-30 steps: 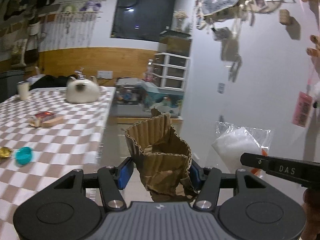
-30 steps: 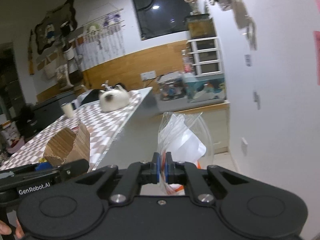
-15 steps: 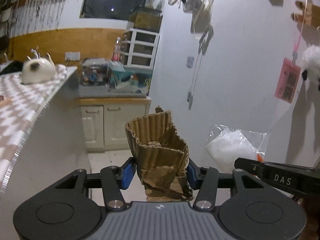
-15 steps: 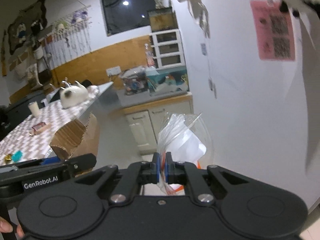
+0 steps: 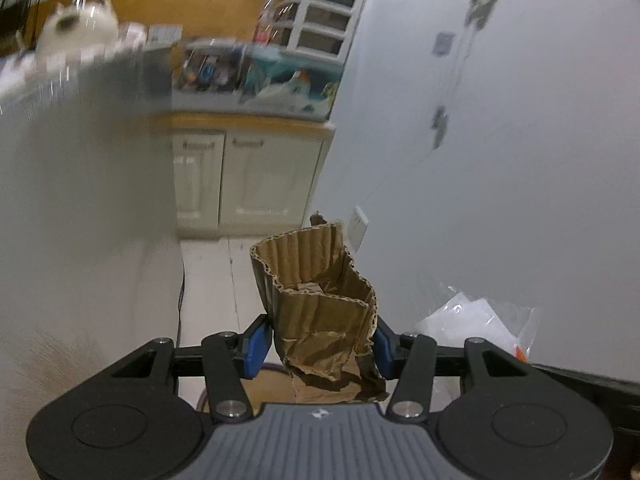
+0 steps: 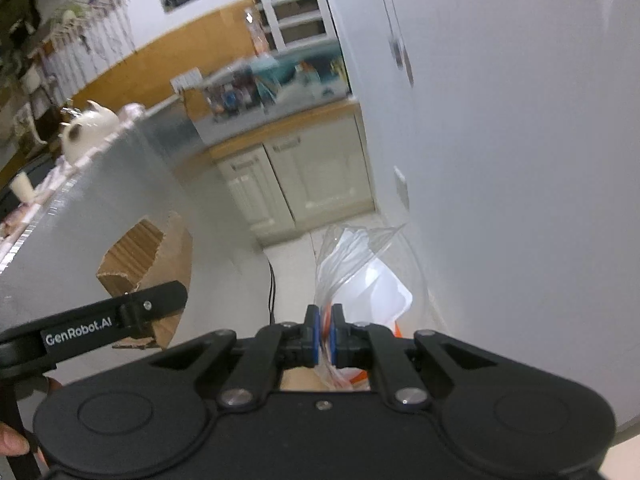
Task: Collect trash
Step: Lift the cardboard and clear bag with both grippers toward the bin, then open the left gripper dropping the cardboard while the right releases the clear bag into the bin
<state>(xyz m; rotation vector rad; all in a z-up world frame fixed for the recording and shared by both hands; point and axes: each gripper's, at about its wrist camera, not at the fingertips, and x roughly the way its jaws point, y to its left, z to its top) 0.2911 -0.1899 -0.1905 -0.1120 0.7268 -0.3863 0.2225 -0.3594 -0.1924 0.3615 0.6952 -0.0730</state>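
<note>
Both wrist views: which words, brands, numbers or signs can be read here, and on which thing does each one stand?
"GenRobot.AI": white letters on the black side bar of the left gripper, seen from the right wrist view.
The small emblem on the left gripper's grey ribbed body, in the left wrist view, is too small to read.
The packages on the counter are too blurred to read.
The crumpled cardboard and the plastic bag show no readable print.

This is a home kitchen. Cream cupboards (image 5: pixel 244 182) sit under a wooden counter (image 5: pixel 240 122) full of stuff, white drawers (image 6: pixel 296 12) stand above, and a teapot (image 6: pixel 90 130) rests on the tabletop (image 6: pixel 120 184).
</note>
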